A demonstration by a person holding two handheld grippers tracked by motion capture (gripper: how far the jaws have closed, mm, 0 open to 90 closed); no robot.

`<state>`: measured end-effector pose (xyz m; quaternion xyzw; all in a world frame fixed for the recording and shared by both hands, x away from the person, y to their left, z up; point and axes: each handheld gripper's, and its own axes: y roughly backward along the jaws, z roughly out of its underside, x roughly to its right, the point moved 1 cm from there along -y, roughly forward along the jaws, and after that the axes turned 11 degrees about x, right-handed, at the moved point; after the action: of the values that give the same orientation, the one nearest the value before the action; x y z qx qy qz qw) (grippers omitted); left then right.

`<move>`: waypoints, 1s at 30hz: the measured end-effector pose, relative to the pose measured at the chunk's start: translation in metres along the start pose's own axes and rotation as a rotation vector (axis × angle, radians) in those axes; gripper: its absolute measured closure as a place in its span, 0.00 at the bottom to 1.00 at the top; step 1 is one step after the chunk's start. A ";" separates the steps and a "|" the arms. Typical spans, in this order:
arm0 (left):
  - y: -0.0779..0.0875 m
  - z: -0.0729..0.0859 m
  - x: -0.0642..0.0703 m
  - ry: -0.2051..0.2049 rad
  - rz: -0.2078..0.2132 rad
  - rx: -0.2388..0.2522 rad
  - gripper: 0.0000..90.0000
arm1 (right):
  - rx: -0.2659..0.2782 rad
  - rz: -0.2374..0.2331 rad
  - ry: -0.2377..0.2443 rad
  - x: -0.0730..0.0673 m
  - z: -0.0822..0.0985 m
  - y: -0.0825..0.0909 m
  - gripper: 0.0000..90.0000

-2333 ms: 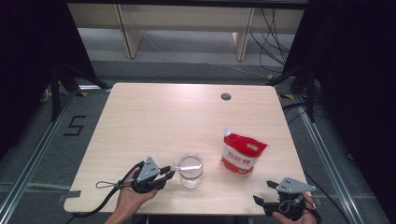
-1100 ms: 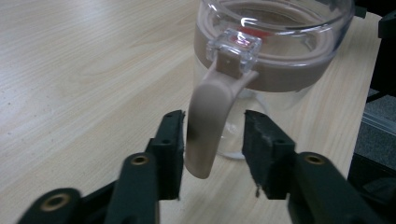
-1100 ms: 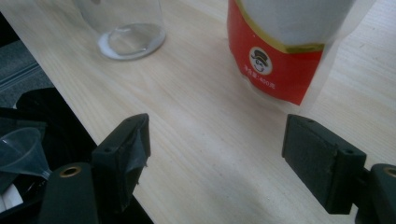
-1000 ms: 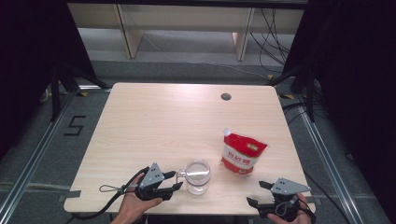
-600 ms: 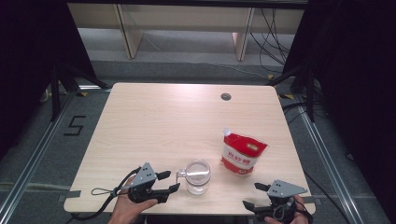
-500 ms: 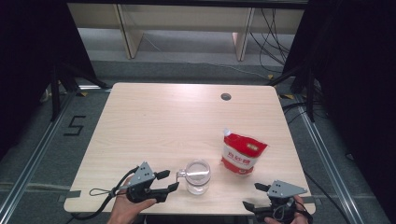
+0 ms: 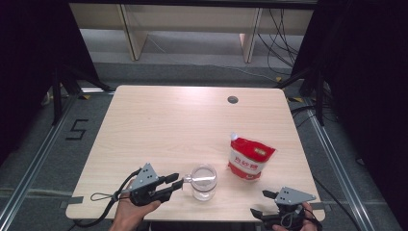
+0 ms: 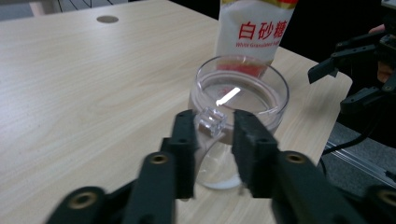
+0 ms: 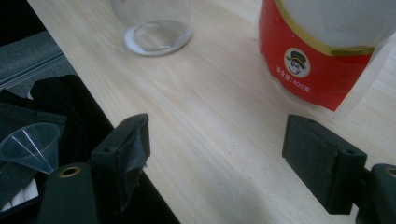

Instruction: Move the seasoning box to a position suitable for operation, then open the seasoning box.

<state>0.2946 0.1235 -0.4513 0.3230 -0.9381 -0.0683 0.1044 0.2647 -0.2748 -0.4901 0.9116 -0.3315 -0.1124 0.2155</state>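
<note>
1. The left gripper (image 8: 212, 128) has just been closing; its jaws pinch the clear tab on the jar (image 8: 240, 100), near the table's (image 7: 159, 120) front edge.
2. The right gripper (image 9: 217, 149) is spread wide, holding nothing, at the table's front-right corner; open tabletop lies behind.

You have one clear glass jar (image 7: 203, 181) on the counter (image 7: 183, 125), with one small clear tab (image 8: 212, 122) at its rim, and one red-and-white pouch of granulated sugar (image 7: 250, 160). You hold two tools, the left tool (image 7: 179, 181) and the right tool (image 7: 262, 203), one in each hand. Below the counter's edge, the right gripper view shows one clear plastic funnel (image 9: 29, 145).
</note>
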 end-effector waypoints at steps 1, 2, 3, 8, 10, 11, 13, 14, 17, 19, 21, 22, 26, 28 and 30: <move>0.000 -0.001 0.002 -0.006 0.003 -0.008 0.84 | -0.005 0.002 -0.016 -0.002 0.000 0.000 0.27; -0.002 -0.002 0.003 0.002 0.015 -0.002 0.87 | 0.001 0.000 -0.005 -0.001 0.000 -0.001 0.27; -0.002 -0.002 0.004 -0.004 0.006 -0.005 0.92 | 0.000 -0.008 0.000 -0.001 -0.001 -0.002 0.27; -0.007 -0.002 0.004 -0.046 -0.005 -0.008 0.99 | -0.003 -0.004 0.009 -0.001 0.000 -0.002 0.27; -0.009 -0.002 0.001 -0.064 0.001 -0.005 0.99 | -0.007 -0.010 0.004 0.000 0.000 -0.001 0.27; -0.009 -0.002 0.003 -0.035 -0.011 -0.005 0.99 | -0.008 -0.003 -0.007 -0.001 0.000 -0.001 0.27; -0.011 -0.002 0.002 -0.035 -0.008 -0.008 0.99 | 0.005 -0.003 0.012 0.000 0.000 -0.001 0.27; -0.012 -0.002 0.002 -0.037 0.000 -0.005 0.99 | 0.007 -0.008 0.015 0.000 -0.001 -0.001 0.27; -0.015 -0.001 0.001 -0.012 -0.009 0.003 0.99 | 0.002 -0.017 0.016 -0.001 -0.002 -0.002 0.28; -0.016 -0.002 0.000 -0.024 -0.010 0.001 0.99 | 0.007 -0.011 0.016 -0.002 -0.002 -0.002 0.28; -0.016 -0.004 -0.001 -0.026 -0.005 0.003 0.99 | 0.012 -0.015 0.013 -0.002 -0.003 -0.003 0.28; -0.016 -0.004 0.000 -0.017 -0.021 0.001 0.99 | 0.010 -0.019 -0.014 -0.004 -0.003 -0.004 0.28; -0.017 -0.005 0.001 -0.017 -0.013 0.002 0.99 | 0.016 -0.018 0.005 -0.003 -0.005 -0.004 0.28; -0.018 -0.006 0.001 -0.023 -0.012 -0.002 0.99 | 0.024 -0.013 0.016 -0.004 -0.007 -0.003 0.28; -0.019 -0.006 0.001 -0.019 -0.011 0.003 0.99 | 0.039 -0.011 0.030 -0.004 -0.009 -0.004 0.28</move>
<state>0.3065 0.1080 -0.4491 0.3278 -0.9374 -0.0703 0.0946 0.2670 -0.2667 -0.4832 0.9190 -0.3255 -0.0935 0.2019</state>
